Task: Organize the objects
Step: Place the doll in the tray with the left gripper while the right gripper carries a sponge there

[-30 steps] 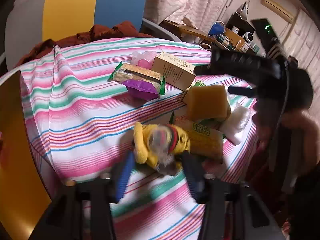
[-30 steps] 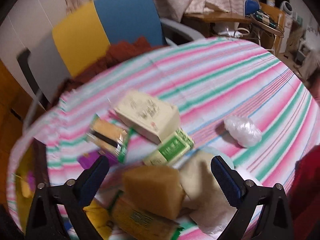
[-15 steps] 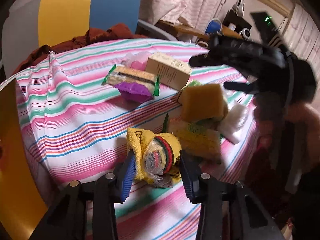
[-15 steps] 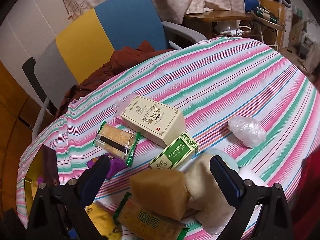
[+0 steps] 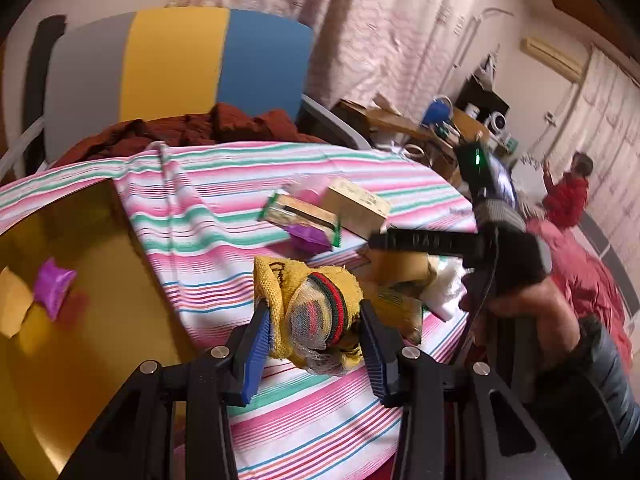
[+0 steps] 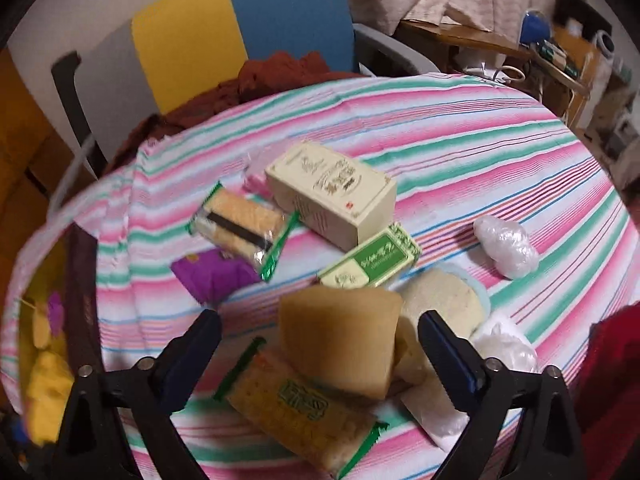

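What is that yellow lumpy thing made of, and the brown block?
The yellow bundle with red and green stripes looks like knitted fabric under thin see-through netting or film: woven ribbing shows. The tan-brown block looks like matte sponge or foam, though blur leaves that unsure. The cream printed box looks like cardboard: crisp folded edges.

We see what appears to be a home: curtains (image 5: 400,40), a striped tablecloth (image 6: 460,128), a cluttered desk (image 5: 404,124), a wall air conditioner (image 5: 554,54).
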`<state>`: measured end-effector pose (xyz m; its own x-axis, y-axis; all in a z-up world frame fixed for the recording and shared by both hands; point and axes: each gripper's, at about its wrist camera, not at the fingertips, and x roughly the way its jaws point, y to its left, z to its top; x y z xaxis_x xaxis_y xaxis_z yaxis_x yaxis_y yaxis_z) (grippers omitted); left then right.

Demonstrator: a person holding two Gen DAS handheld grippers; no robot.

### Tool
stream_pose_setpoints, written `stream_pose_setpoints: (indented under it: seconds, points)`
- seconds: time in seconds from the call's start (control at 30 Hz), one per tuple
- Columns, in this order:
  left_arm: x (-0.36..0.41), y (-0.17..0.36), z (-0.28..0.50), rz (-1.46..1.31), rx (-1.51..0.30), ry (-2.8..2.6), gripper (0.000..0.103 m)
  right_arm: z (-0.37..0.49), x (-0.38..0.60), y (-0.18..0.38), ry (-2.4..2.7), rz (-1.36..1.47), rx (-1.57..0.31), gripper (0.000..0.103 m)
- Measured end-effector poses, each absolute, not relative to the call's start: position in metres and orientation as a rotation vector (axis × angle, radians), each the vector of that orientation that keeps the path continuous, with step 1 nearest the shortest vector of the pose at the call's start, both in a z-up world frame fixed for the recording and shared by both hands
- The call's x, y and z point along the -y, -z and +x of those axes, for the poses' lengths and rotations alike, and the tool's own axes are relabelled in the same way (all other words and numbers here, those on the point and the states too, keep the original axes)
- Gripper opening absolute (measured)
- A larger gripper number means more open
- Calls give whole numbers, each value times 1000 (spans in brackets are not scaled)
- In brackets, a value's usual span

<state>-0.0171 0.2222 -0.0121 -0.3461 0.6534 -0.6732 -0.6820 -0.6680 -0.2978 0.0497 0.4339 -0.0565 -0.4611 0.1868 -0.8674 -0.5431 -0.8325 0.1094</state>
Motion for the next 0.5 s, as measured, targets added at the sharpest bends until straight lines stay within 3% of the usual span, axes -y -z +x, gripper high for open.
stream_pose_setpoints:
  seconds: [0.07, 0.1, 0.23, 0.5]
  points:
    - [-209, 9, -19, -1014, -13, -2088, 42, 46, -430, 64, -2259, -1353, -447, 66]
    - [-203, 9, -20, -1013, -2, -2097, 42, 43, -430, 67, -2241, -1372, -416, 60]
    - [-178, 4, -19, -995, 35, -2140, 42, 45, -430, 62, -2273, -1331, -408, 52]
    - [-119, 1, -24, -991, 78, -2287, 43, 65, -422, 20, -2410, -1088, -434, 52]
